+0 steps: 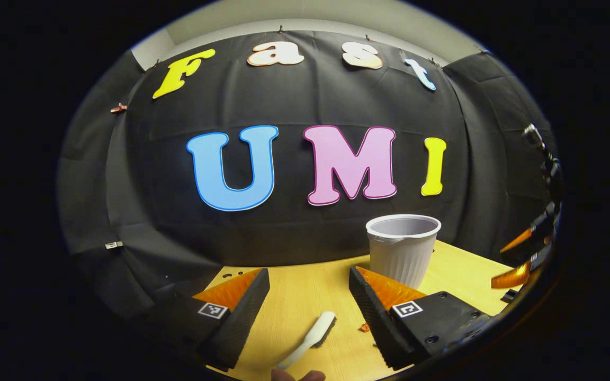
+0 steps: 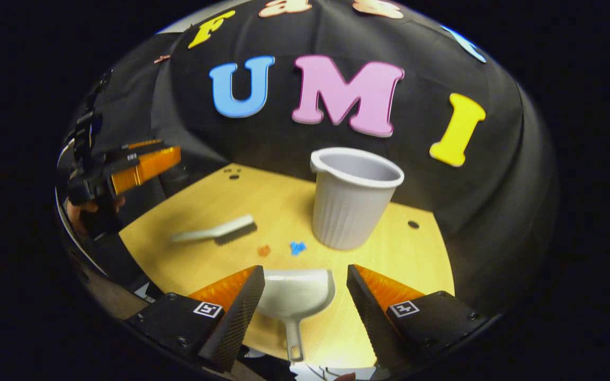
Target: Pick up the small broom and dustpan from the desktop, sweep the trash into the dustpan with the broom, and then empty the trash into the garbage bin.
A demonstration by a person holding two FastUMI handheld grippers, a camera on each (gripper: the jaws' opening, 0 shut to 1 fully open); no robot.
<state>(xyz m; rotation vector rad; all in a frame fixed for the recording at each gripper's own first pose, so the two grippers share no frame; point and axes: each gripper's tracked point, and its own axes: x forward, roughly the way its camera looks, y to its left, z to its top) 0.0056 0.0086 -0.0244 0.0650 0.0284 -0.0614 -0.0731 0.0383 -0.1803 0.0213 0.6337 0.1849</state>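
In the left gripper view a small white broom (image 1: pixel 310 338) lies on the wooden desktop (image 1: pixel 305 296), low between the fingers of my open left gripper (image 1: pixel 309 283), which hangs above it. An orange scrap (image 1: pixel 364 328) lies just right of the broom. In the right gripper view a white dustpan (image 2: pixel 295 296) lies flat with its handle toward me, between the fingers of my open right gripper (image 2: pixel 305 278). An orange scrap (image 2: pixel 264 250) and a blue scrap (image 2: pixel 297 247) lie beyond the pan. The broom (image 2: pixel 219 230) rests to the left, and the left gripper (image 2: pixel 125 169) hovers at the far left.
A white ribbed bin (image 2: pixel 350 198) stands upright at the back of the desktop (image 2: pixel 416 254), also seen as the bin (image 1: pixel 401 248) at the right of the left gripper view. The right gripper (image 1: pixel 527 254) shows at that view's right edge. Black cloth walls close the booth.
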